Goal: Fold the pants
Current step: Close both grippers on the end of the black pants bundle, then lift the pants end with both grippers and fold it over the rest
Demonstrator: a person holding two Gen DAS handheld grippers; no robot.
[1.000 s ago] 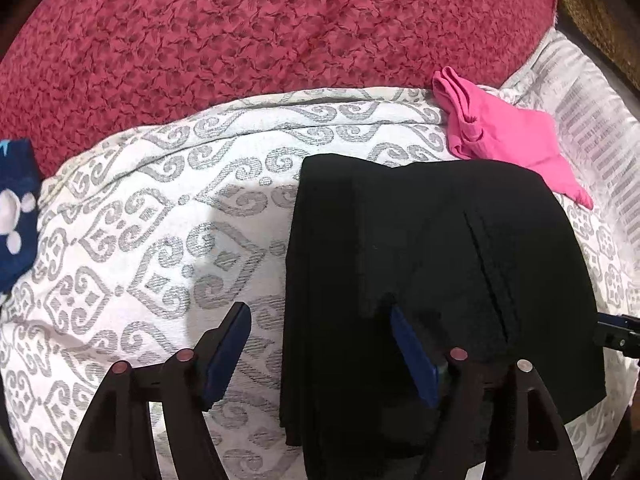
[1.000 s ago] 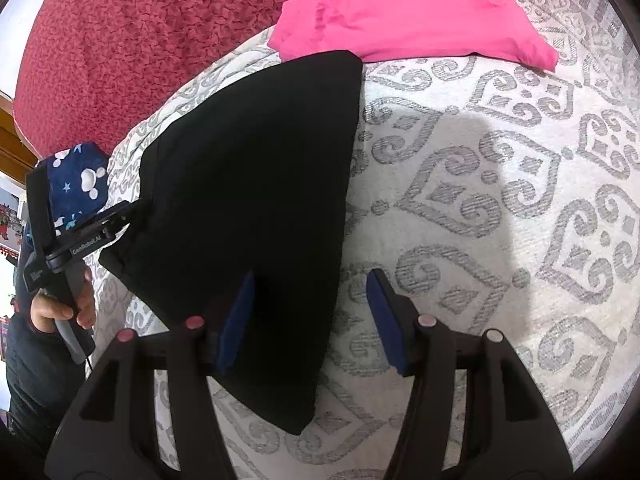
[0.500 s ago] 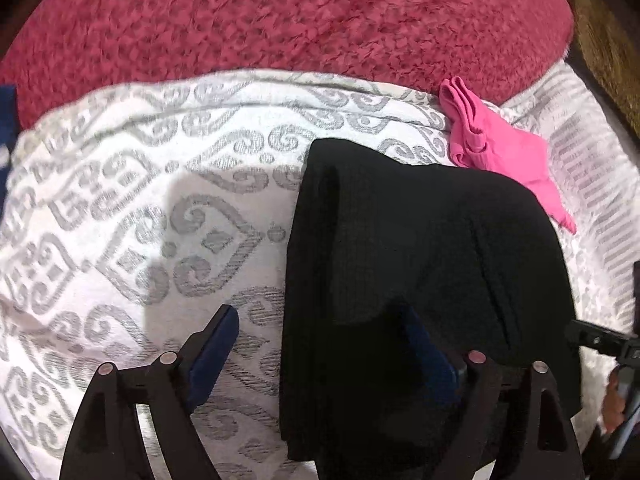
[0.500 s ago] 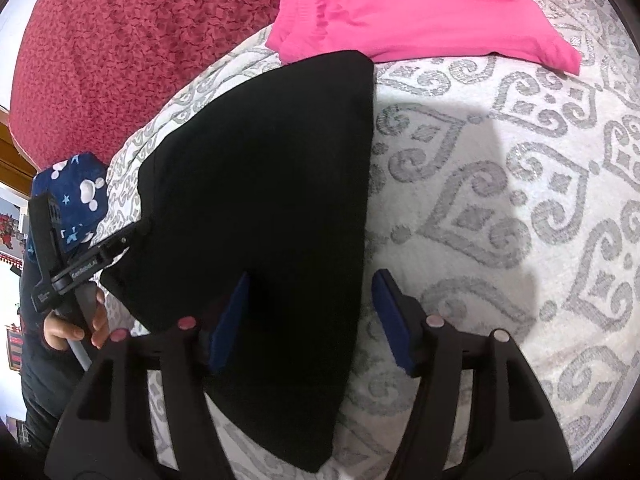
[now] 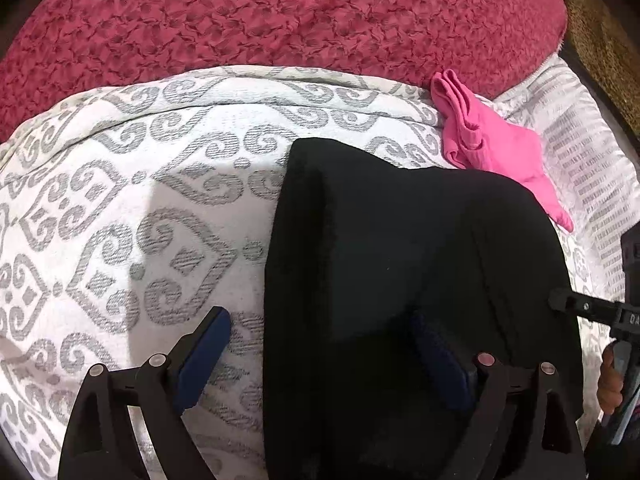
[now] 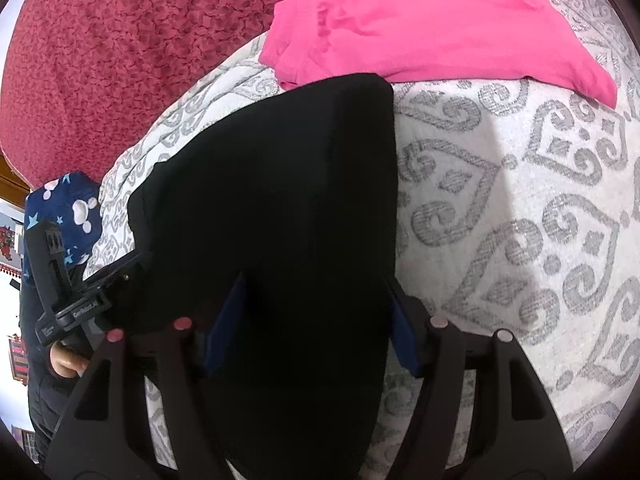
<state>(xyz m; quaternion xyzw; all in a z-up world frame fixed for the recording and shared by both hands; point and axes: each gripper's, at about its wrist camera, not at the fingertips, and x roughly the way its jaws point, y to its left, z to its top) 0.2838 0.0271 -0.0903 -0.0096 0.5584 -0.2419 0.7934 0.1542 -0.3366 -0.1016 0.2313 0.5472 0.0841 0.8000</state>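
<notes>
Folded black pants (image 5: 408, 280) lie flat on a white and grey patterned bedspread (image 5: 132, 216). They also show in the right wrist view (image 6: 280, 208). My left gripper (image 5: 324, 340) is open and straddles the pants' left edge, its right finger over the black cloth. My right gripper (image 6: 316, 312) is open and straddles the pants' right edge, both blue pads over or beside the cloth. Neither gripper holds anything. Each gripper shows in the other's view, at the pants' far side.
A folded pink garment (image 6: 420, 28) lies just beyond the pants, touching their far corner; it also shows in the left wrist view (image 5: 492, 144). A red textured blanket (image 5: 280, 16) covers the far side. A blue starred cloth (image 6: 64, 208) lies at the left.
Both grippers have moved forward over the pants. The right gripper now straddles the pants' right edge. The jaws stayed open.
</notes>
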